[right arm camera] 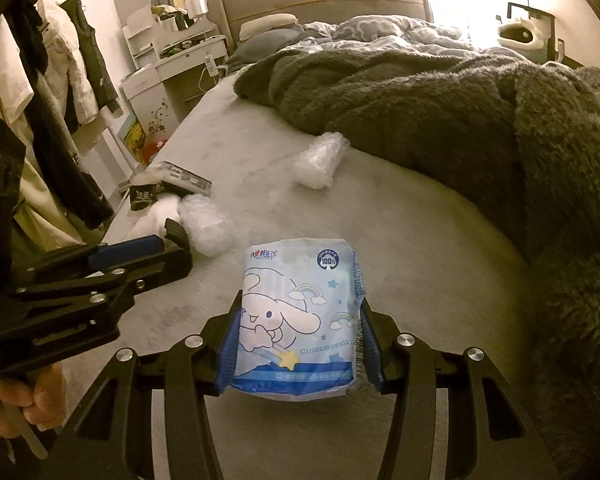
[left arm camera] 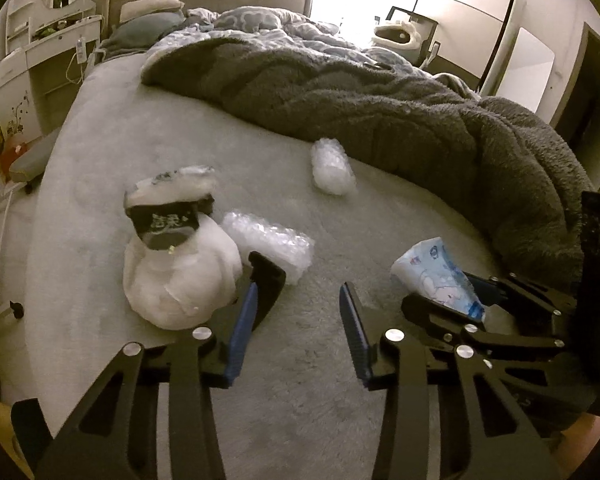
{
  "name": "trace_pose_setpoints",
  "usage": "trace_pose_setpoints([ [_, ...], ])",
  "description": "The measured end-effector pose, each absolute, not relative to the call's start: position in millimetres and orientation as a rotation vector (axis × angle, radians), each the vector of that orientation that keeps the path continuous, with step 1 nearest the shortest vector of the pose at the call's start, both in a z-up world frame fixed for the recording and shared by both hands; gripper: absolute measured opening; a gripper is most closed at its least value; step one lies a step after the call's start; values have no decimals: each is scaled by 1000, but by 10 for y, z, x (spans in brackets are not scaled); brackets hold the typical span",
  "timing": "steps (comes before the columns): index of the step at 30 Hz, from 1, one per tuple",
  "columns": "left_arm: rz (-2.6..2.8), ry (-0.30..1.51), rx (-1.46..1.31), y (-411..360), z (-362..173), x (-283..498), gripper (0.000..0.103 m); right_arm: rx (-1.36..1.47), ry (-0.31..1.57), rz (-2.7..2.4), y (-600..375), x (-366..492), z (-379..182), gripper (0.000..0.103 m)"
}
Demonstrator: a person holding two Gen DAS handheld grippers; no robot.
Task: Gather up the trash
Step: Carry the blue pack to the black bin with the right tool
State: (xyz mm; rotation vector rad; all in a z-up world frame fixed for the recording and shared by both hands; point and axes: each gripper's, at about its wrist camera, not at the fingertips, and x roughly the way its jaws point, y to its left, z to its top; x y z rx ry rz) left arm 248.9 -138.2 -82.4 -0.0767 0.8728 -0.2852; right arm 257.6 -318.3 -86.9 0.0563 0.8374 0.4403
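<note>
Tissue pack [right arm camera: 300, 320] pinched between right claw [right arm camera: 300, 354] pads

Black linkage tool [left arm camera: 296, 312] arms, silver rivets (blue ribbed pads [left arm camera: 242, 328])

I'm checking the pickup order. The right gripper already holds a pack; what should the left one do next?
Probably ease the left gripper forward-left and close on the nearest bubble wrap roll: its jaws are empty, and the roll lies loose just past its left finger.
</note>
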Motion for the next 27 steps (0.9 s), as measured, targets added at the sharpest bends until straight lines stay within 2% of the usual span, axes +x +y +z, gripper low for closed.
trace_pose_setpoints([
  [8, -227, 902, -62, -1370, -996, 2620, 31, 78, 844, 444, -3254, 2568, -904, 51],
  [15, -193, 888, -3, -1381, -1007, 2641, 30, 92, 848, 448, -3297, 2578, -926, 51],
  [16, -190, 887, 5, -1386, -1013, 2646, 29, 93, 847, 449, -3297, 2577, -926, 51],
  [18, -176, 890, 15, -1368, -1026, 2666, 18, 91, 848, 450, -3295, 2578, -926, 51],
  [22, -180, 896, -4, -1329, -1028, 2692, 10, 93, 847, 450, -3302, 2569, -929, 51],
  [27, -196, 887, 17, -1357, -998, 2645, 6, 90, 838, 462, -3243, 2570, -867, 51],
])
